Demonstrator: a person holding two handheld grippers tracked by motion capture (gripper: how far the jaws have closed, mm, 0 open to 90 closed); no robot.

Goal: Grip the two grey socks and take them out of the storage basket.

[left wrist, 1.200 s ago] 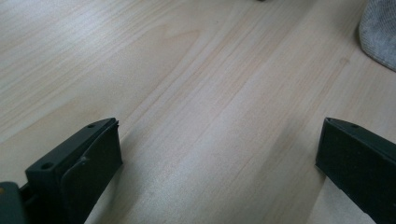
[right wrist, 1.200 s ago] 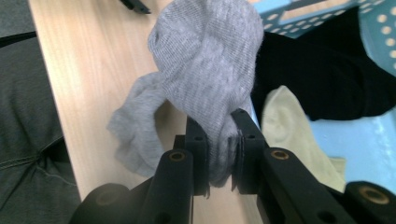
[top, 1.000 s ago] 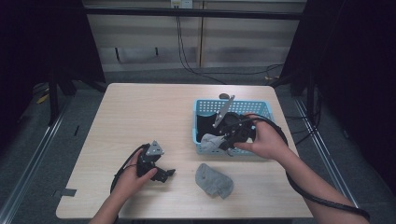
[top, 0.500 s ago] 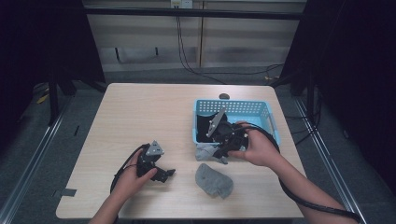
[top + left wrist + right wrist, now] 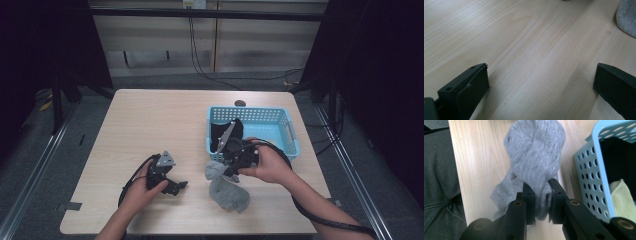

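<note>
My right gripper (image 5: 226, 169) is shut on a grey sock (image 5: 215, 171) just in front of the blue basket (image 5: 289, 131). In the right gripper view its jaws (image 5: 540, 195) pinch a bunched fold of the grey sock (image 5: 536, 157), which spreads over the wooden table beyond them. A second grey sock (image 5: 231, 195) lies on the table right below the held one and touches it. My left gripper (image 5: 176, 187) rests on the table at the front left, open. In its own view the left gripper (image 5: 541, 85) has only bare wood between the jaws, and a grey sock's edge (image 5: 627, 17) shows at the top right.
The basket holds a black cloth (image 5: 231, 132) and a pale yellow cloth (image 5: 621, 192). A small dark object (image 5: 240, 103) sits at the table's far edge. A cable trails from each gripper. The table's left and far parts are bare wood.
My right gripper has come down and toward the front left, from over the basket's corner to the table before it, carrying the grey sock next to the other one. The left gripper has stayed put.
</note>
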